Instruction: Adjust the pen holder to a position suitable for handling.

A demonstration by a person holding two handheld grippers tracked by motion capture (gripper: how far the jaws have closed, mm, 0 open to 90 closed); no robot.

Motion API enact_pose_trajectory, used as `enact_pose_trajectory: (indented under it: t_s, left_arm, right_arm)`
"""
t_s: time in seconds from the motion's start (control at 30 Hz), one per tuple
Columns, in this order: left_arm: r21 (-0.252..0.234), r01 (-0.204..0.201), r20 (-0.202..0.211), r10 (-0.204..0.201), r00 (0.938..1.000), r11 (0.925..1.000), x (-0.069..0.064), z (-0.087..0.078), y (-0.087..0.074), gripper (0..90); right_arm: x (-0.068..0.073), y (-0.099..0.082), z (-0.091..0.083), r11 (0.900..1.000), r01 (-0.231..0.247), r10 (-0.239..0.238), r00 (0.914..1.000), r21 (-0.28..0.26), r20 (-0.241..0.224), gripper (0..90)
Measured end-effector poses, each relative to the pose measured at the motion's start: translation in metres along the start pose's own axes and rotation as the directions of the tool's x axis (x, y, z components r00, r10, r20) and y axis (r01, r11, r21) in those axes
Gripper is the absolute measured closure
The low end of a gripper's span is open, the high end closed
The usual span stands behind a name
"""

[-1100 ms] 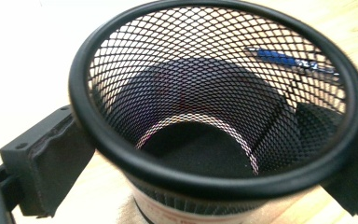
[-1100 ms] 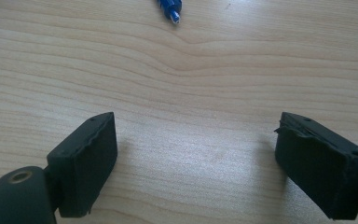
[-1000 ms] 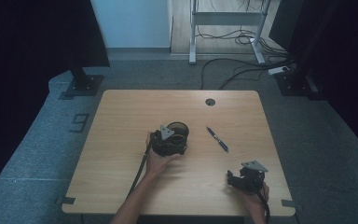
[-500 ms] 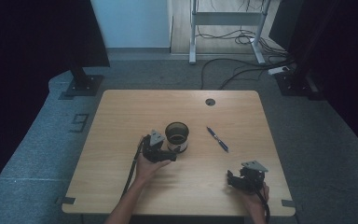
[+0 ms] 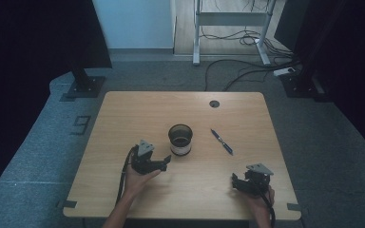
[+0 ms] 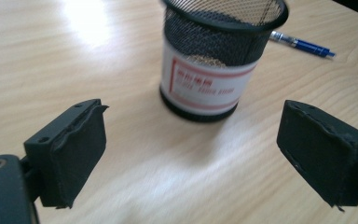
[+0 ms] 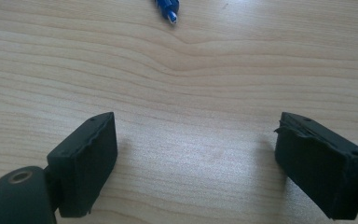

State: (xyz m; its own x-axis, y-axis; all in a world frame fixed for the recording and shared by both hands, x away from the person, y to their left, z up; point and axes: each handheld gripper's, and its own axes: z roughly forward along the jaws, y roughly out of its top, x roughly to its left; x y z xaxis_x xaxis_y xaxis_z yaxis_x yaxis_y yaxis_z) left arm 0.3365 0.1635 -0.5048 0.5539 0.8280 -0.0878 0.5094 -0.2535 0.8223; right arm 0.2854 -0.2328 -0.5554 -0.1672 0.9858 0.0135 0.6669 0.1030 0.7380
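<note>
Mesh pen holder [image 5: 180,139], black with a white label band, is seen upright near the middle of the wooden table [image 5: 123,114] in the high view. Just beside it, toward the near-left, the left gripper [image 5: 164,163] is held in the person's left hand [image 5: 138,178], its tips pointed at the holder but apart from it. A blue pen [image 5: 222,141] is laid on the table to the holder's right, clear of it. The right gripper [image 5: 235,183] is held low at the table's near-right edge, well apart from both.

In the left gripper view, the holder [image 6: 214,60] is framed ahead of the two black pads [image 6: 74,154], beyond their tips and not between them; bare wood is shown in the gap. The jaws have just been closing, yet are parted with nothing gripped. The red-printed label is blurred and cannot be read. The pen [image 6: 303,44] is glimpsed behind the holder.

In the right gripper view, the jaws are spread wide over bare wood, nothing being held, and the pen's tip [image 7: 168,10] is caught at the top edge.
</note>
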Motion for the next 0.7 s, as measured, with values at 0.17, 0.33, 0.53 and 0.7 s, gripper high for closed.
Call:
enact_pose_trajectory:
  t_s: [0.17, 0.33, 0.53, 0.7]
  left_arm:
    - [0.032, 0.023, -0.005, -0.023, 0.9997, 0.9992, 0.012, -0.013, -0.017, 10.8]
    - [0.047, 0.071, -0.004, -0.071, 0.9975, 0.9963, 0.022, -0.025, -0.036, 11.8]
    - [0.067, 0.075, 0.012, -0.076, 0.9971, 0.995, 0.026, -0.025, -0.048, 14.3]
    - [0.082, 0.051, 0.021, -0.053, 0.9984, 0.9953, 0.022, -0.021, -0.048, 14.3]
  right_arm:
    - [0.0, 0.0, 0.0, 1.0, -0.001, 0.001, 1.0, 0.0, 0.002, 12.4]
    - [0.0, 0.0, 0.0, 1.0, -0.004, 0.004, 1.0, -0.001, 0.006, 12.4]
    - [-0.001, 0.0, 0.0, 1.0, -0.01, 0.01, 0.9999, -0.001, 0.01, 12.4]
    - [-0.001, 0.0, 0.0, 1.0, -0.01, 0.01, 0.9999, -0.001, 0.01, 12.4]
